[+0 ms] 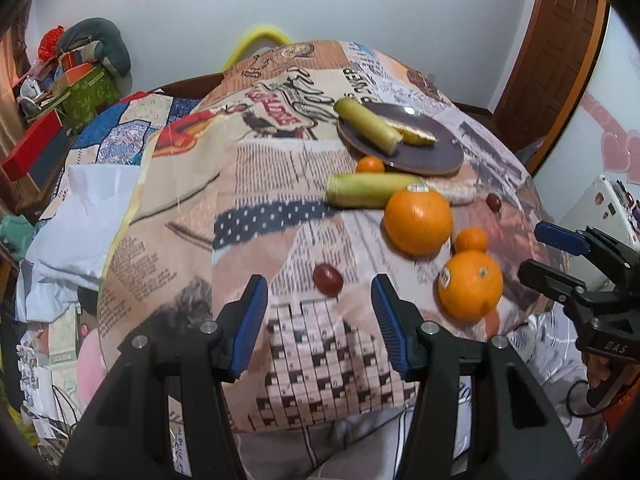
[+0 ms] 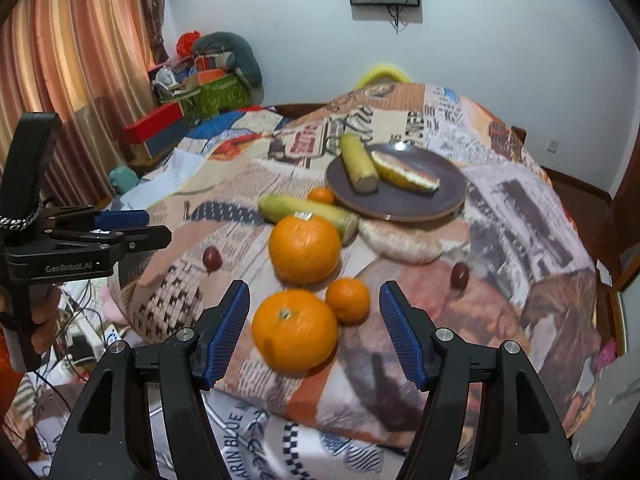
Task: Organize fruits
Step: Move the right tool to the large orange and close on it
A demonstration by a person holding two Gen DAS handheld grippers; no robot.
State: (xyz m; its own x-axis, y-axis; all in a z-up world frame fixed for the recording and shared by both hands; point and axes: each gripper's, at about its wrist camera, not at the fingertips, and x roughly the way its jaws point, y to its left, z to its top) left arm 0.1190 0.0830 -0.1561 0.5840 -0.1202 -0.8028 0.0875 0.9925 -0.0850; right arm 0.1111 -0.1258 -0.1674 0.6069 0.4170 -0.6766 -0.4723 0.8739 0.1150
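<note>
A dark plate (image 1: 436,148) (image 2: 436,196) holds a green corn cob (image 1: 368,124) (image 2: 358,162) and a cut piece (image 2: 404,172). Near it lie another corn cob (image 1: 372,190) (image 2: 304,210), a pale cob (image 2: 400,244), two big oranges (image 1: 418,220) (image 1: 470,284) (image 2: 304,250) (image 2: 294,330), small tangerines (image 1: 471,240) (image 2: 348,300) (image 2: 321,195) and red grapes (image 1: 328,279) (image 2: 212,259) (image 2: 460,275). My left gripper (image 1: 320,320) is open, just short of a grape. My right gripper (image 2: 314,330) is open around the near big orange, not touching.
The table wears a newspaper-print cloth (image 1: 260,208). A bed with a patchwork quilt (image 1: 132,124) and stacked boxes (image 2: 200,96) lie to the left. A wooden door (image 1: 556,40) is at the right. Cables and clutter (image 2: 80,340) lie below the table edge.
</note>
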